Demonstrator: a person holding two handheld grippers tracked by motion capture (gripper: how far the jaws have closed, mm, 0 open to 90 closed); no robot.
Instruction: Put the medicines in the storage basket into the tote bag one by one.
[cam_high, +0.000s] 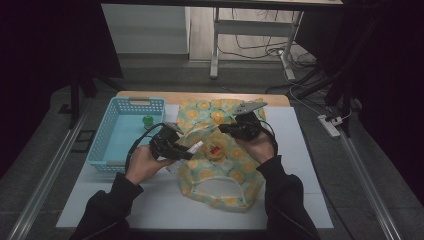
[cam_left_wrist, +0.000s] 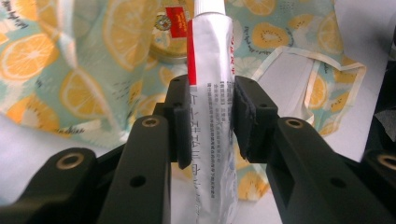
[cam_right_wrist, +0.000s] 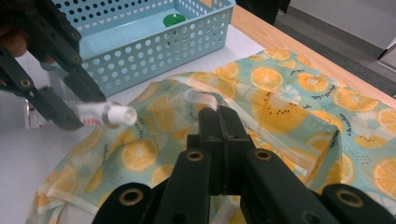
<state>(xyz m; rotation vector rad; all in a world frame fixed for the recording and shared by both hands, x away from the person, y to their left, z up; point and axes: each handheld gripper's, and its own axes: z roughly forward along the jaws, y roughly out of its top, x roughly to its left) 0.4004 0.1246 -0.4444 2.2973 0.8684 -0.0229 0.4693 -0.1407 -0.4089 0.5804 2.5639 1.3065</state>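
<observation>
A silver tube (cam_left_wrist: 210, 51) with red print and a white cap (cam_right_wrist: 122, 115) is clamped between the pads of my left gripper (cam_left_wrist: 212, 100), pointing at a fabric bag (cam_high: 225, 170) printed with orange slices. In the high view this gripper (cam_high: 187, 152) hangs at the bag's left side. A round gold tin (cam_left_wrist: 170, 37) with a red label lies in the bag's opening. My right gripper (cam_right_wrist: 223, 114) is shut on the bag's pale trimmed edge (cam_right_wrist: 201, 99) and holds that fabric lifted off the table.
A light blue perforated basket (cam_high: 107, 135) stands left of the bag, with a small green object (cam_high: 148, 120) at its far end. Everything rests on a white mat (cam_high: 300, 165) over a wooden table. Cables and a desk frame lie beyond the far edge.
</observation>
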